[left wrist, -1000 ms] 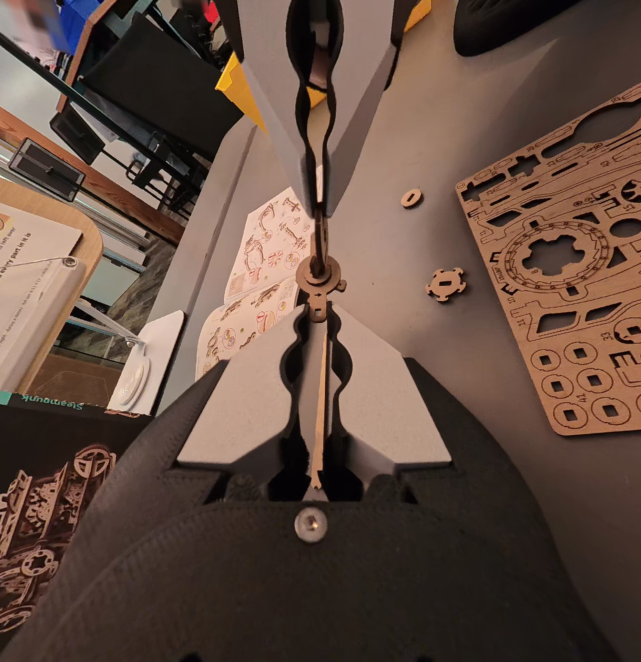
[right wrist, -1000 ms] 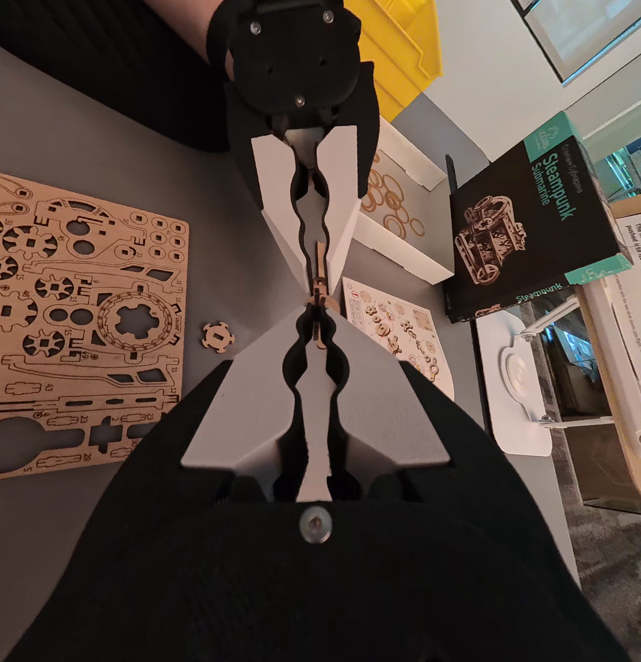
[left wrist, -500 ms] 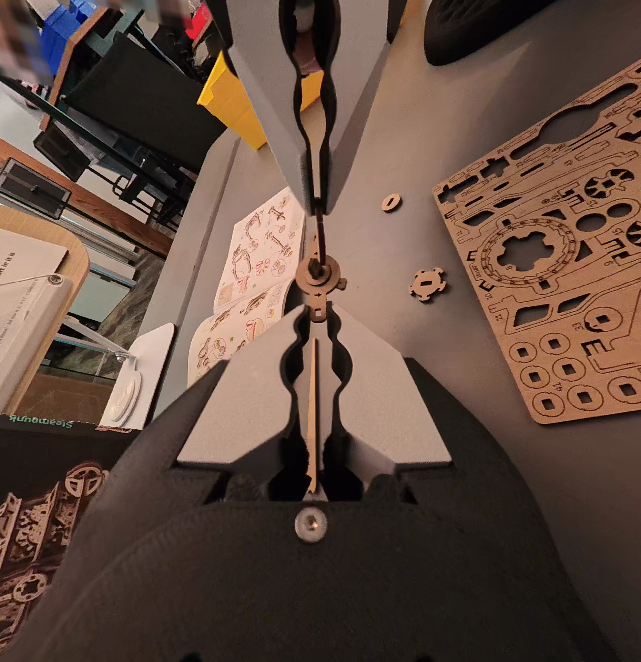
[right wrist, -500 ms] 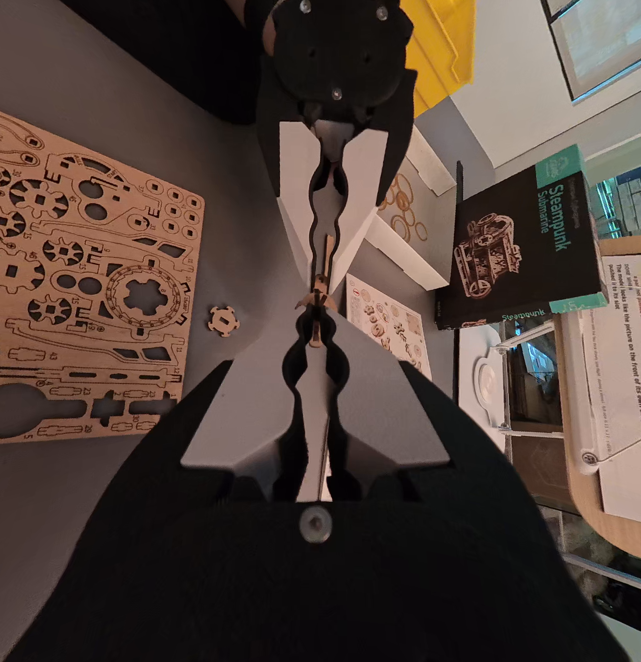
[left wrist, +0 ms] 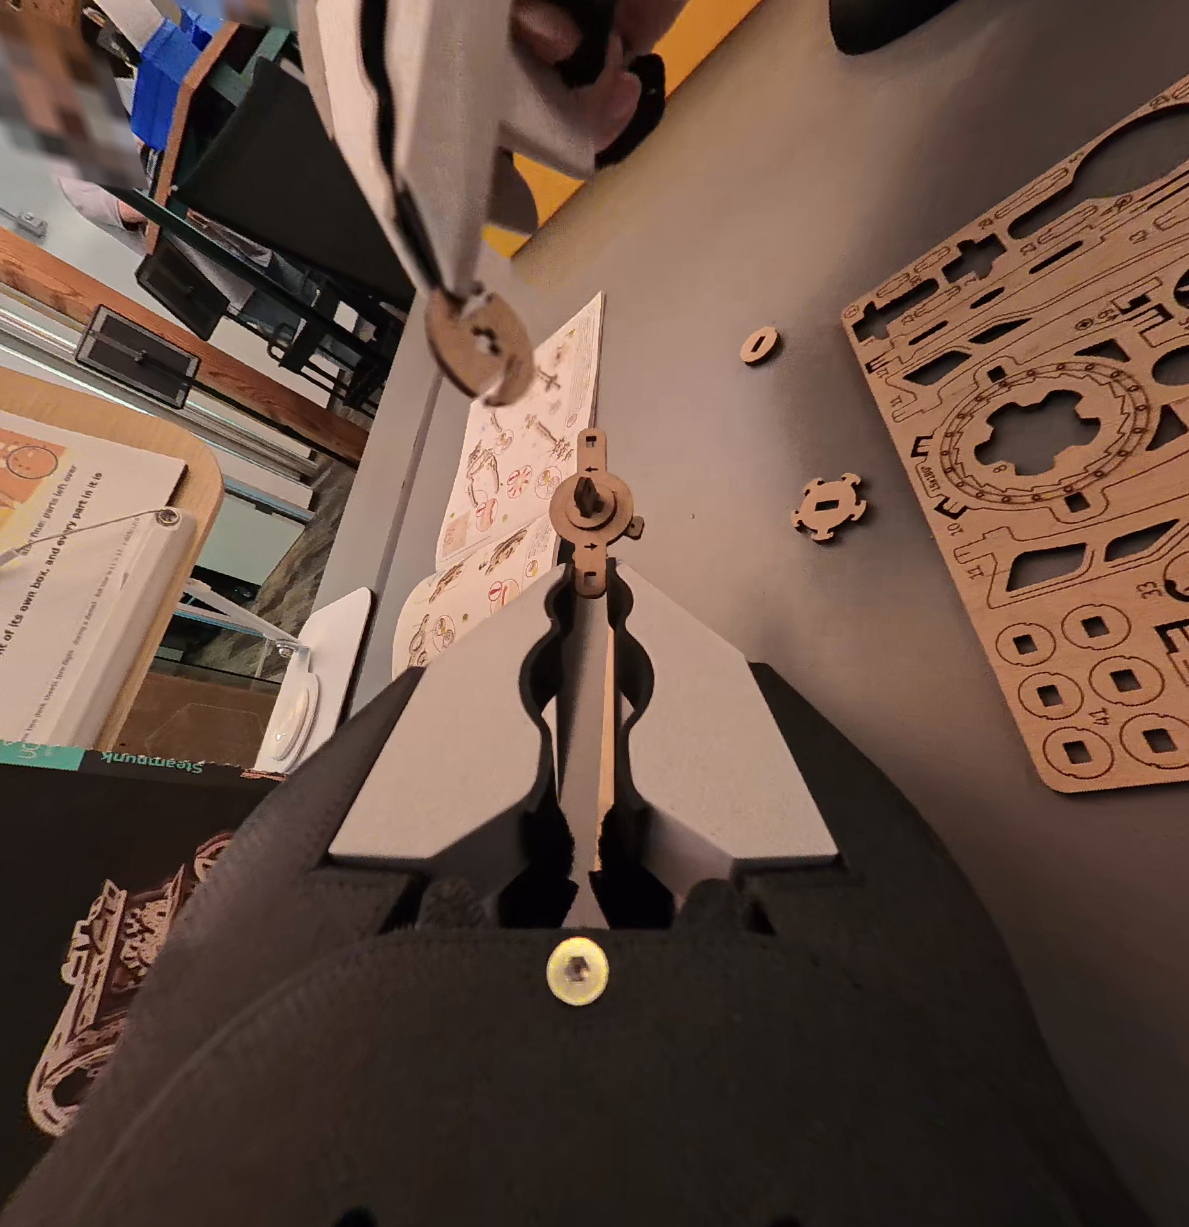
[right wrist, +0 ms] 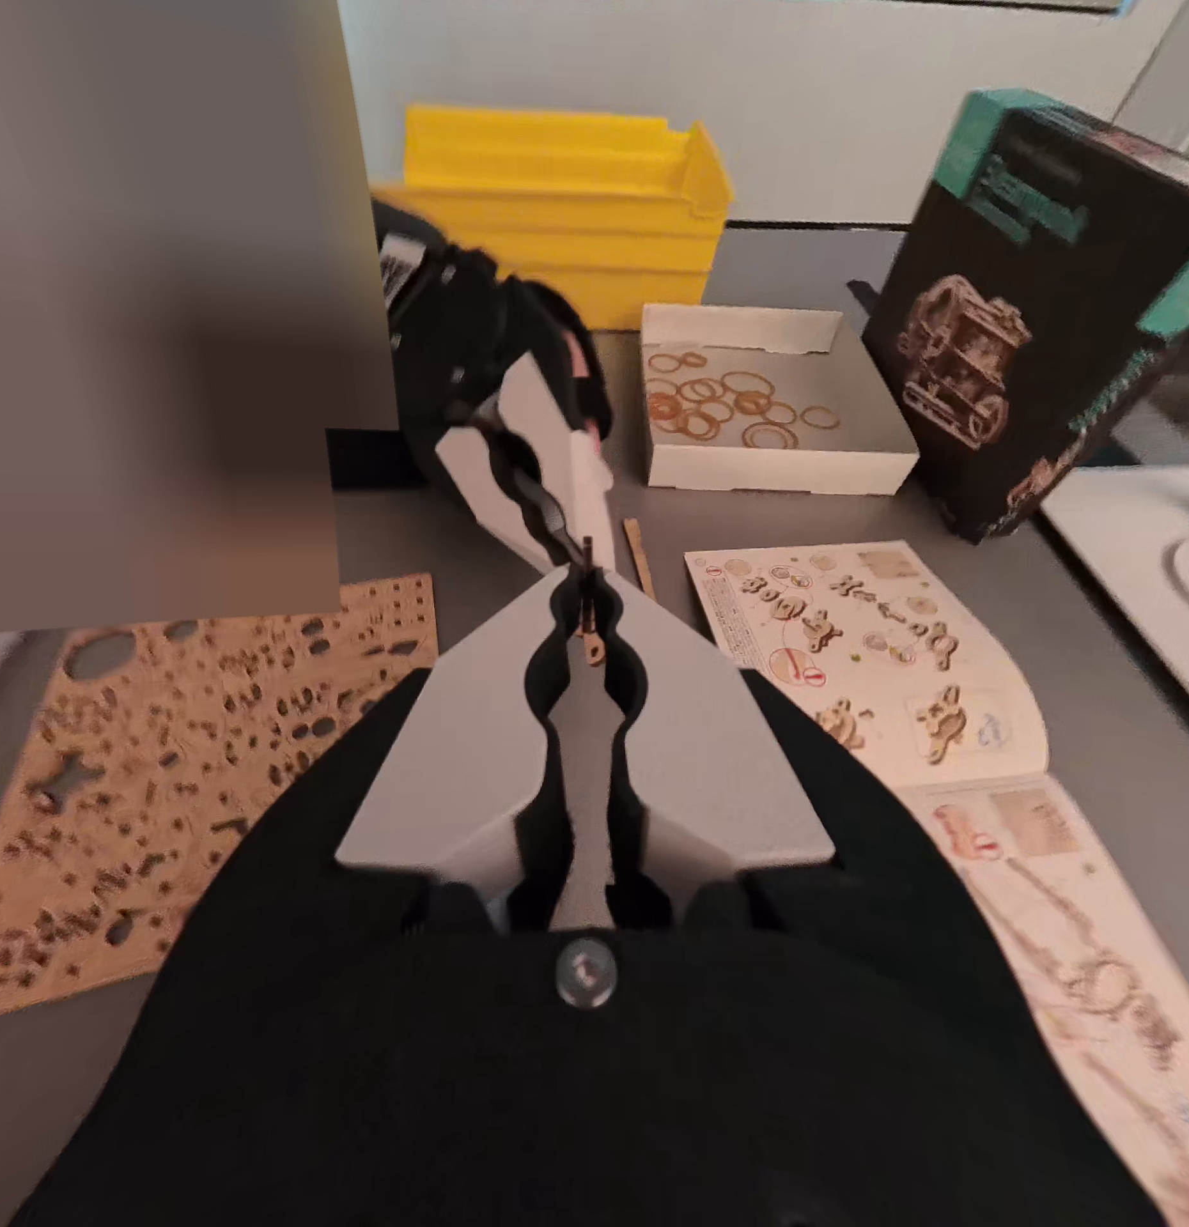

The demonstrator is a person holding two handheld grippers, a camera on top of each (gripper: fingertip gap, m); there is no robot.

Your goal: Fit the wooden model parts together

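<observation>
My left gripper [left wrist: 590, 579] is shut on a small wooden assembly [left wrist: 590, 514], a slotted strip with a round hub on it, held up above the grey table [left wrist: 711, 232]. My right gripper [left wrist: 446, 289] is up and to the left of it, tilted, shut on a round wooden disc [left wrist: 479, 345]. The disc and the assembly are apart. In the blurred right wrist view my right gripper [right wrist: 588, 587] pinches the disc [right wrist: 592, 637] edge-on. The left gripper [right wrist: 572, 554] points towards it just beyond.
A laser-cut wooden sheet [left wrist: 1043, 498] lies on the table, with a loose gear [left wrist: 829, 508] and a small washer [left wrist: 759, 345] beside it. An instruction booklet [right wrist: 844, 664], a white tray of rubber bands [right wrist: 778, 458], yellow bins [right wrist: 558, 219], a black model box [right wrist: 1017, 319] and a loose wooden stick [right wrist: 638, 558] are nearby. The left gripper's tips are roughly 7 cm from the right gripper's. From the left gripper's tips to the loose gear [left wrist: 829, 508] is close to 7 cm.
The right gripper was tip to tip with the left one at the assembly. It has now drawn back up and to the left, holding the round disc, and its view has swung.
</observation>
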